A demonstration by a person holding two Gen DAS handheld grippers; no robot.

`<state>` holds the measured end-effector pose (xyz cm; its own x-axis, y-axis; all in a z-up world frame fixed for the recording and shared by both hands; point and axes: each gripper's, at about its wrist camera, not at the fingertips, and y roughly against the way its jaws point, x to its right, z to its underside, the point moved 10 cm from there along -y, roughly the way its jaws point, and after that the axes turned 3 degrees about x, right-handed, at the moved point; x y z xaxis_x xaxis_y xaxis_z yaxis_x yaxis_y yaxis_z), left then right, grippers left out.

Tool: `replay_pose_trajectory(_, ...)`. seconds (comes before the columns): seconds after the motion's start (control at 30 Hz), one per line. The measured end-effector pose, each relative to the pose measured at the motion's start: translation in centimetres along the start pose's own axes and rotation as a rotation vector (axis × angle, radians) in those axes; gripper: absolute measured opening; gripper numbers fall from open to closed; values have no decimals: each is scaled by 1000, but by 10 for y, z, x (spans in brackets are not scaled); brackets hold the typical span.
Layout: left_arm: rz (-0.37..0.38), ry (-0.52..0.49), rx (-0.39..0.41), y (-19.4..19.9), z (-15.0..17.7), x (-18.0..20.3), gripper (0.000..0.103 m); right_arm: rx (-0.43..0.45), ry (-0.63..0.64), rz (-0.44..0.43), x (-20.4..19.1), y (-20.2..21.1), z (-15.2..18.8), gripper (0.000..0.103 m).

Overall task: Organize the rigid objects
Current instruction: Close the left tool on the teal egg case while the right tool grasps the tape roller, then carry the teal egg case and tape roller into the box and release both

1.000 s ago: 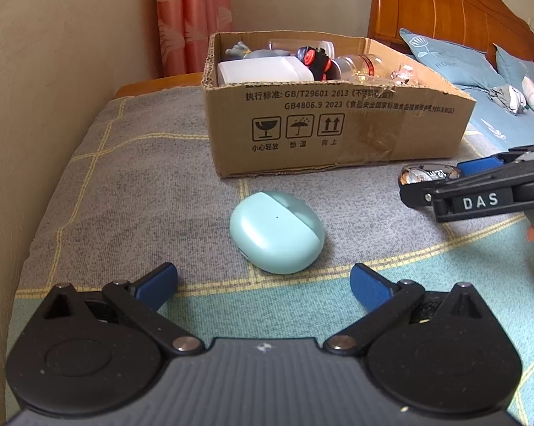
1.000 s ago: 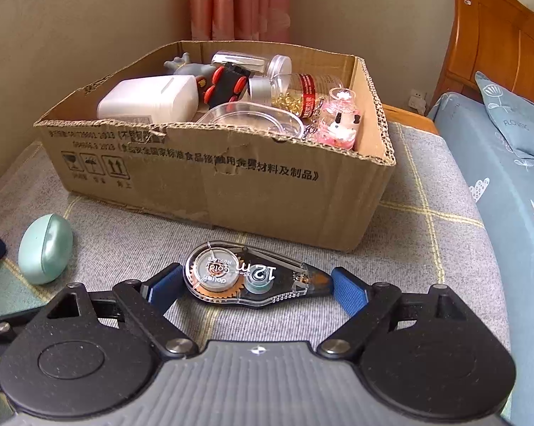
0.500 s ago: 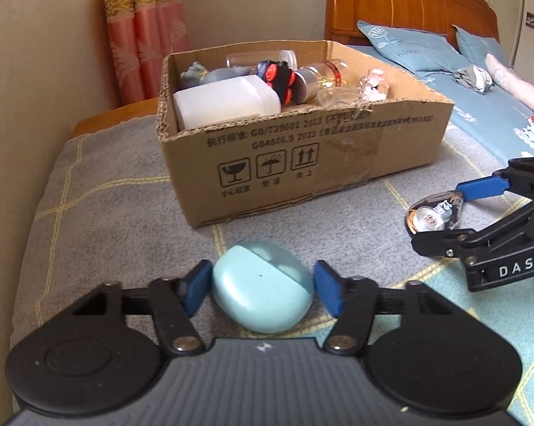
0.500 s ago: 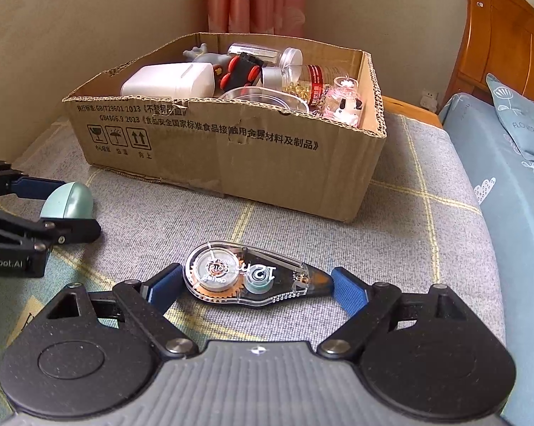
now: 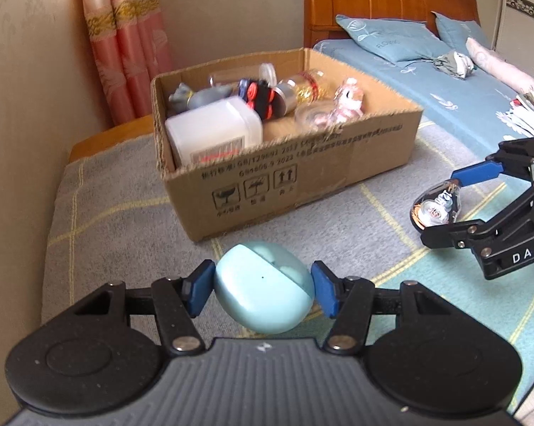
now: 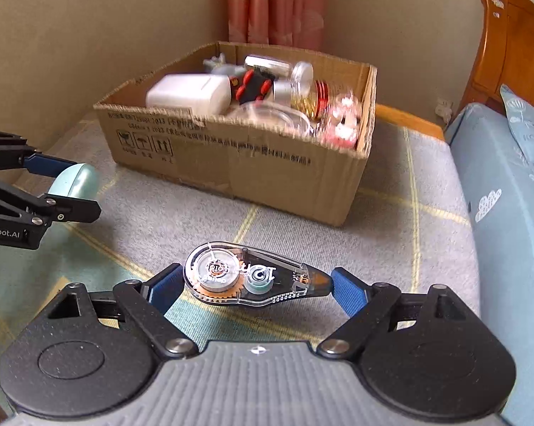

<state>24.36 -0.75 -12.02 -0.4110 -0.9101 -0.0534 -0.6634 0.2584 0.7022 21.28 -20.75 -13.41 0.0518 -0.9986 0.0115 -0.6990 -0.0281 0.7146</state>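
Left wrist view shows the left tool (image 5: 263, 287) closed on a mint-green earbud case (image 5: 263, 285), one blue pad pressed to each side, the case apparently lifted clear of the grey checked blanket (image 5: 100, 234) in front of the cardboard box (image 5: 284, 177). Right wrist view shows the right tool (image 6: 254, 285) gripping a clear correction-tape dispenser (image 6: 254, 278) end to end between its blue pads, also held in front of the box and nearer the viewer than its printed front wall. The box itself already holds a white plastic container (image 5: 213, 135), a black toy with red wheels (image 5: 261, 97), a grey figurine (image 5: 196, 97), a clear jar with gold contents and a red band (image 5: 304, 88), a small pink figure (image 5: 348, 97) and a clear round lid (image 6: 272, 117). Judging from this, most of the sorting looks done: no other loose item shows on the blanket around the box, so the two held pieces seem to be the last. What remains is to carry each over the box rim and release it inside, where free room appears near the front wall.
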Motion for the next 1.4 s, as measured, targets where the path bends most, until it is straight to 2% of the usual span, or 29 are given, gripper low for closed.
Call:
replay_pose_trajectory(0.27,45,-16,103,20,-73,8,58,100,50,-3,6,34,-47,92)
replay_pose_trajectory(0.37,35,-36,133,12,-99,9,58,125,63,6,9,37,-60,92)
replay_pose_trajectory(0.5,27,-23,116,-13,-113,6,58,148,66,17,13,37,-75,92)
replay_pose_trajectory(0.6,10,-22,109,-26,-112,5,59,155,65,16,15,37,-83,92)
replay_pose_trajectory(0.63,1,-20,121,-27,-111,4,62,155,70,18,15,36,-85,92)
replay_pose_trajectory(0.7,-16,5,142,-22,-110,0,78,156,82,20,15,33,-90,92)
replay_pose_trajectory(0.73,-23,27,159,-17,-110,-3,93,155,85,20,15,31,-93,92)
replay_pose_trajectory(0.77,-32,41,188,-12,-110,-7,99,153,89,19,14,28,-96,92)
replay_pose_trajectory(0.83,-50,54,228,2,-109,-12,99,151,91,18,14,23,-102,92)
replay_pose_trajectory(0.97,-109,87,255,22,-96,-23,102,140,97,5,11,9,-116,92)
replay_pose_trajectory(1.23,-223,156,174,26,-46,-36,102,102,92,-23,-2,-37,-153,92)
replay_pose_trajectory(1.33,-302,156,161,28,-35,-41,102,92,87,-11,-4,-52,-160,92)
replay_pose_trajectory(1.4,-320,144,160,30,-33,-42,102,70,85,-7,-5,-59,-159,92)
